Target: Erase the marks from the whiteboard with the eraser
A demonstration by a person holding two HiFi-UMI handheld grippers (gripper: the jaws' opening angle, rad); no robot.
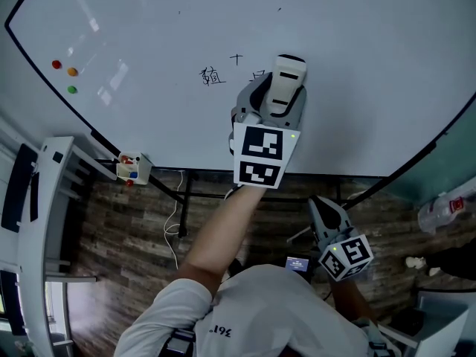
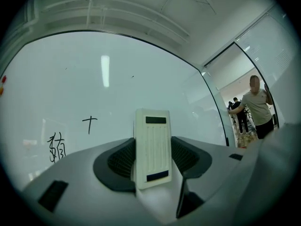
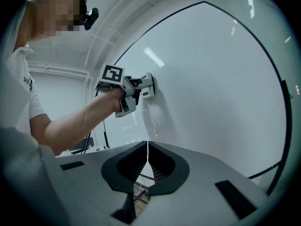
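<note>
Left hand-held gripper (image 2: pixel 153 163): jaws clamped on the white eraser (image 2: pixel 152 145), one dark pad against each long side, the eraser standing upright between them. From the right gripper view the eraser's far face appears pressed against the whiteboard (image 1: pixel 357 65). In the head view the eraser (image 1: pixel 285 80) sits just right of the handwritten marks (image 1: pixel 213 75); a small cross (image 1: pixel 236 58) lies above and between them, and another stroke shows partly at the gripper's edge. Right hand-held gripper (image 3: pixel 147 160): jaws together with nothing between them, held low by the person's torso, well apart from the board. Further out, three round magnets, red (image 1: pixel 56 64), orange (image 1: pixel 72 71) and green (image 1: pixel 72 89), sit near the board's left edge. A small box (image 1: pixel 132 168) with coloured bits hangs at the lower frame. Wood-patterned floor (image 1: pixel 149 222) below. In the left gripper view, a person (image 2: pixel 256 107) stands past the board's right end.
</note>
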